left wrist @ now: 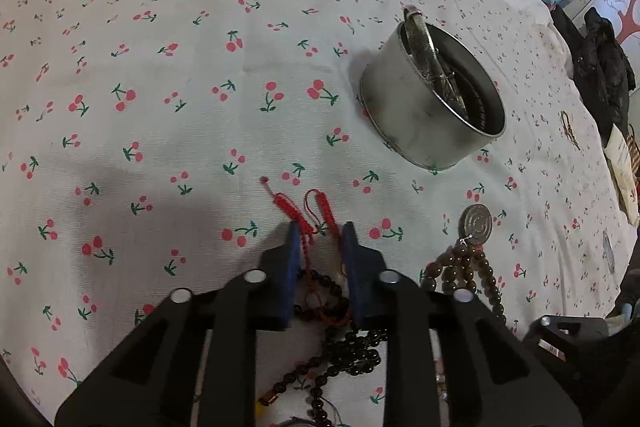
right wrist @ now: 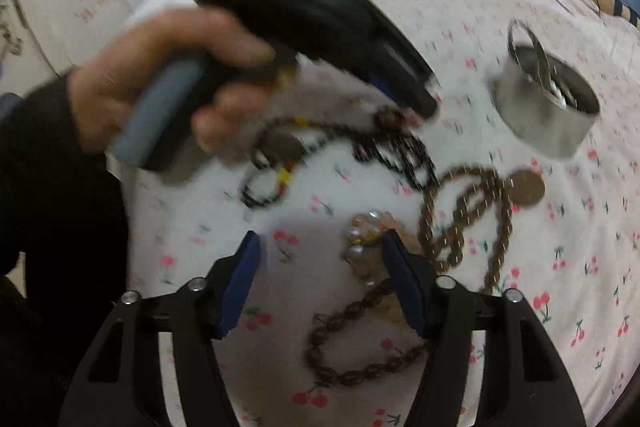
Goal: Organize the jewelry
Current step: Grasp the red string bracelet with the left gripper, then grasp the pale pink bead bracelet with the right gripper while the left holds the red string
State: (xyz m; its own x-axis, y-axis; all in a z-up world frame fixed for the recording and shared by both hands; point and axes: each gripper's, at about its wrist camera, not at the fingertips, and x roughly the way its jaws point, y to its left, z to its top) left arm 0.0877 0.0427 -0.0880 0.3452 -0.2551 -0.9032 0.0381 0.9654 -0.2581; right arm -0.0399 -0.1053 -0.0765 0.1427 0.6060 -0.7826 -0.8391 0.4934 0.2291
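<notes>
My left gripper [left wrist: 320, 231] is open low over the cherry-print cloth, its blue pads either side of a red braided cord [left wrist: 310, 217] tied to a dark bead strand [left wrist: 344, 343]. A round metal tin [left wrist: 432, 107] with a silver bangle [left wrist: 424, 47] and dark beads inside stands ahead to the right. A brown bead string with a round medallion [left wrist: 475, 221] lies to the right. My right gripper [right wrist: 322, 247] is open above a clear-bead bracelet [right wrist: 366, 235] and a brown oval-bead bracelet [right wrist: 352, 343]. The right wrist view shows the left gripper [right wrist: 424, 107], the tin [right wrist: 544, 115] and the dark strand [right wrist: 400, 151].
A small cord bracelet [left wrist: 570, 129] lies on the cloth at far right. Dark clothing [left wrist: 604, 63] and paper items sit at the bed's right edge. Bare cloth spreads left and far of the tin. The person's hand [right wrist: 160, 75] holds the left gripper's handle.
</notes>
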